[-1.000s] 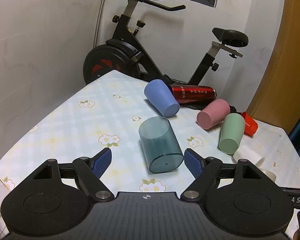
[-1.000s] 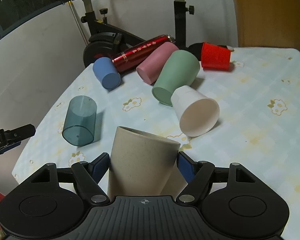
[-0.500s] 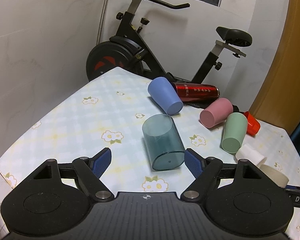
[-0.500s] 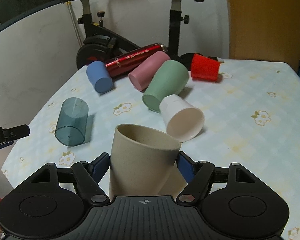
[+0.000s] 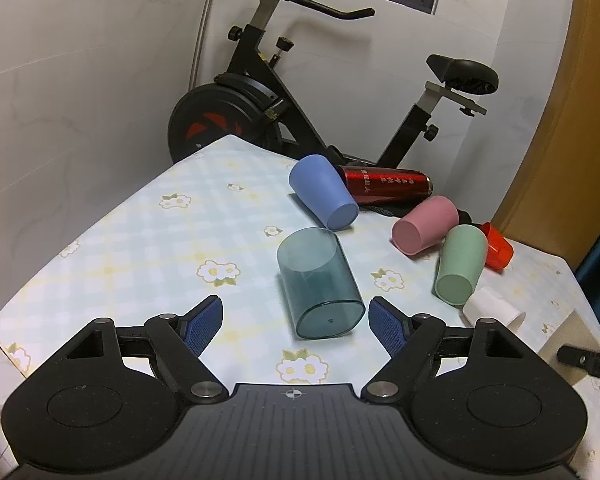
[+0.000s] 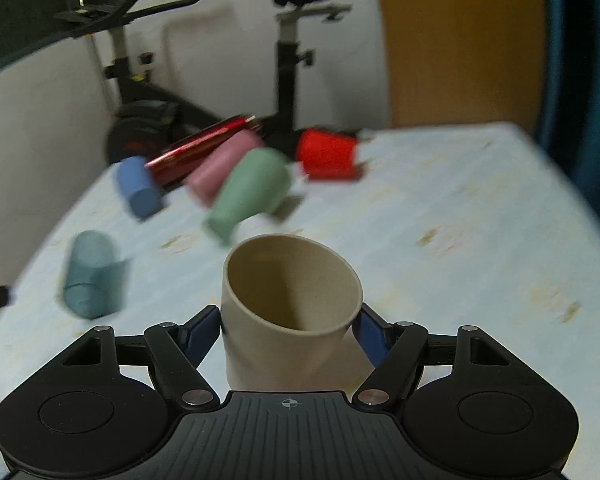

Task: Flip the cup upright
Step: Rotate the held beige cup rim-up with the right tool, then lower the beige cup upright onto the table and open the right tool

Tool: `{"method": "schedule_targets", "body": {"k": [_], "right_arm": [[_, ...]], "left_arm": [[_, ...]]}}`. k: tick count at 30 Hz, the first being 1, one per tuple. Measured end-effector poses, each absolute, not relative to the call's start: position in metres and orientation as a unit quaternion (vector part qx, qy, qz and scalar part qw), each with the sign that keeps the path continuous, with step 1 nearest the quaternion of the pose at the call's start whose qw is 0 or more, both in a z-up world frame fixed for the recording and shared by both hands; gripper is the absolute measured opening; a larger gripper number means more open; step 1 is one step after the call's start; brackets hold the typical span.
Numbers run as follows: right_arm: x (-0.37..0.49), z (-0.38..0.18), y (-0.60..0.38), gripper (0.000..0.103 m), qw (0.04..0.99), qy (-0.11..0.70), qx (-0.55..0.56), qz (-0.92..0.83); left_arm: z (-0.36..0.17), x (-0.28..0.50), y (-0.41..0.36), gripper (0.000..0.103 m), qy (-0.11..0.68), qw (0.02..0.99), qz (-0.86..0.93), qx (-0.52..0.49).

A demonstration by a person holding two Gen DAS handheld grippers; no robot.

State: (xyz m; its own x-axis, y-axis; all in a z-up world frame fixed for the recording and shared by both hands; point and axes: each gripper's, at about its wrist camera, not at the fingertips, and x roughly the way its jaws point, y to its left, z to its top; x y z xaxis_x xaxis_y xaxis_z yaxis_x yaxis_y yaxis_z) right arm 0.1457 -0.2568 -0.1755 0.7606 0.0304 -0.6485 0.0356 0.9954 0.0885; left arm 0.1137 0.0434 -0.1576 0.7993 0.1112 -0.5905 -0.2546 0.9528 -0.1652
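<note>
My right gripper [image 6: 290, 326] is shut on a beige cup [image 6: 290, 300], held above the table with its mouth tilted up and towards the far side; its inside shows. The cup also shows at the right edge of the left wrist view [image 5: 572, 334]. My left gripper [image 5: 296, 320] is open and empty, just in front of a clear teal cup [image 5: 318, 280] that lies on its side with its base towards me. The teal cup is also in the right wrist view [image 6: 90, 274].
On the flowered tablecloth [image 5: 140, 248] lie a blue cup [image 5: 324, 196], a red bottle [image 5: 384, 184], a pink cup [image 5: 424, 224], a green cup [image 5: 460, 264], a red cup [image 5: 498, 250] and a white cup [image 5: 492, 312]. An exercise bike [image 5: 260, 100] stands behind the table.
My right gripper has lifted and turned the beige cup, so its mouth now faces up and its inside shows; the view is blurred by motion. The left gripper has barely moved.
</note>
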Motion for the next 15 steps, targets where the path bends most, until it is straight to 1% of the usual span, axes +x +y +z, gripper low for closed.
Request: {"method": "schedule_targets", "body": {"k": [5,8,15], "right_arm": [[0.149,-0.181,-0.255,0.068,0.948,0.313,-0.042,-0.037],[0.149,-0.189,-0.254,0.068,0.949,0.302,-0.078,-0.049],[0.15,-0.197,-0.255,0.068,0.947,0.306,-0.082,-0.059]], "left_arm": [[-0.157,0.113,0.039,0.082,0.303,0.942,0.092,-0.112],[-0.158,0.113,0.038,0.082,0.304,0.942,0.091,-0.11],[-0.158,0.114,0.037,0.082,0.308,0.941,0.091,-0.108]]}}
